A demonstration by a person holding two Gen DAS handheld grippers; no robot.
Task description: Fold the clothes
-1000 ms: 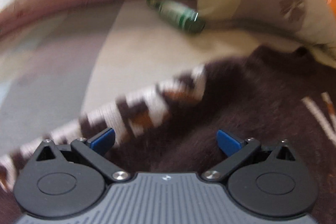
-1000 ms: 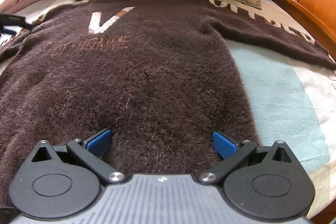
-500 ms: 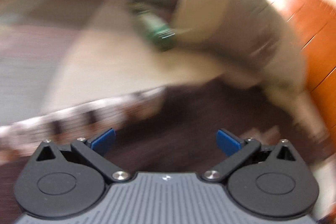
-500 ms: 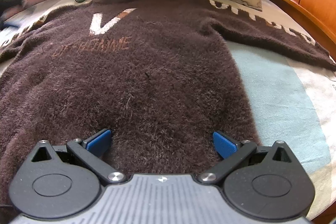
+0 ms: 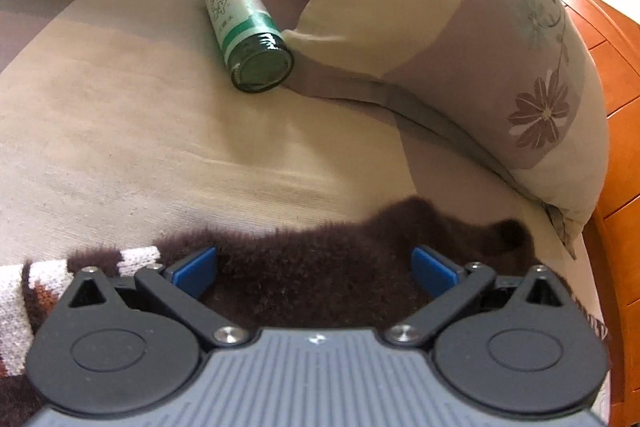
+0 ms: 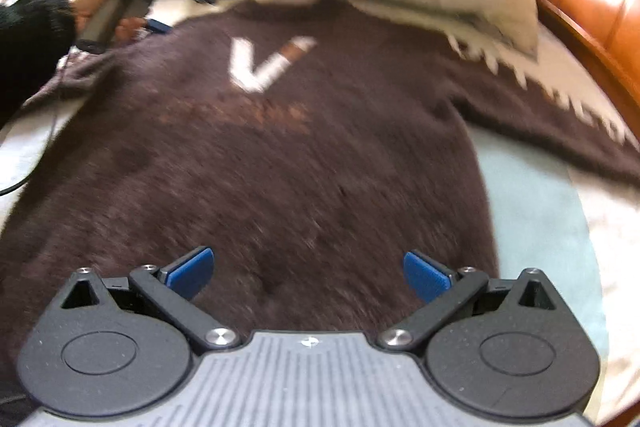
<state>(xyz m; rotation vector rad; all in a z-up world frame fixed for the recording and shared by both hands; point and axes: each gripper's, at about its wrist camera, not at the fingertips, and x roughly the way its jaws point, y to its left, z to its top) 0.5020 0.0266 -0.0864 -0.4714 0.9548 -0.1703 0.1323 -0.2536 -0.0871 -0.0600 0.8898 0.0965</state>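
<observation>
Fingers spread over sweater; only left view shows bottle.

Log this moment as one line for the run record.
stage: before first fold | sweater: flat on bed | left gripper: open at shoulder | right gripper: open over hem | bottle: beside pillow

The sweater is dark brown with a white V and a white-and-rust sleeve band, the bottle green, the pillow cream and mauve with flowers, the headboard orange.
</observation>
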